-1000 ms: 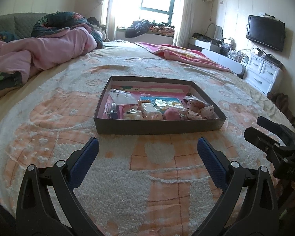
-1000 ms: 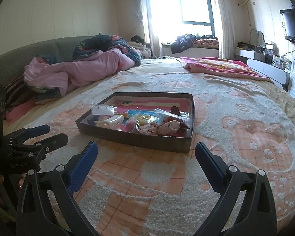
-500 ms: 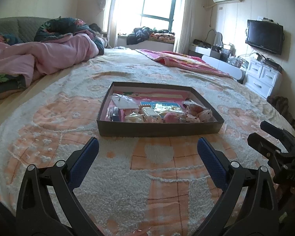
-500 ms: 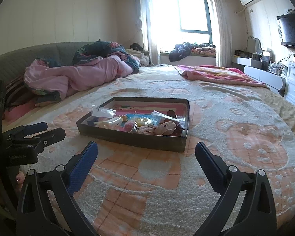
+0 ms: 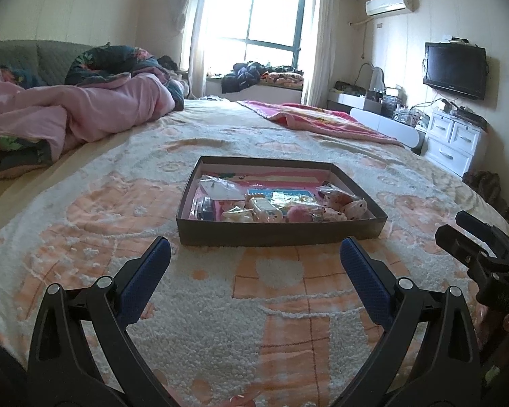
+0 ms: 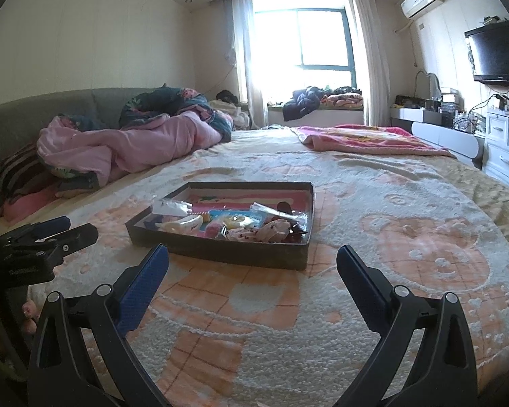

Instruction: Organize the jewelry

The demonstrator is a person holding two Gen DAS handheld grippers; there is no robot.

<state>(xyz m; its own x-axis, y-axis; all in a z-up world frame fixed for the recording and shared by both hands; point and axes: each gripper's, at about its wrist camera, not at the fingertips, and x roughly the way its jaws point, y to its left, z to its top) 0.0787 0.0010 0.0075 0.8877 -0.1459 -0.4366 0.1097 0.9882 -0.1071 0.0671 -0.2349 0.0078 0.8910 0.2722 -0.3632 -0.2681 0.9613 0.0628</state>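
Observation:
A shallow dark cardboard box (image 5: 278,234) lies on the bed ahead of both grippers; it also shows in the right wrist view (image 6: 234,254). It holds several small items: clear plastic bags (image 5: 220,186), a blue card (image 5: 281,195), pink fluffy pieces (image 5: 342,205) and pale hair clips (image 6: 183,224). My left gripper (image 5: 254,271) is open and empty, a short way in front of the box. My right gripper (image 6: 252,271) is open and empty, in front of the box's right corner. Each gripper shows at the edge of the other's view.
The box rests on a cream and orange fluffy bedspread (image 5: 254,322). A pink quilt (image 5: 85,115) is heaped at the far left. A pink blanket (image 5: 322,118) lies at the far right. White drawers (image 5: 454,142) and a wall TV (image 5: 454,69) stand right of the bed.
Both cameras have tilted up and drawn back slightly, so the box sits lower and a little farther in view. Both grippers stay open and empty.

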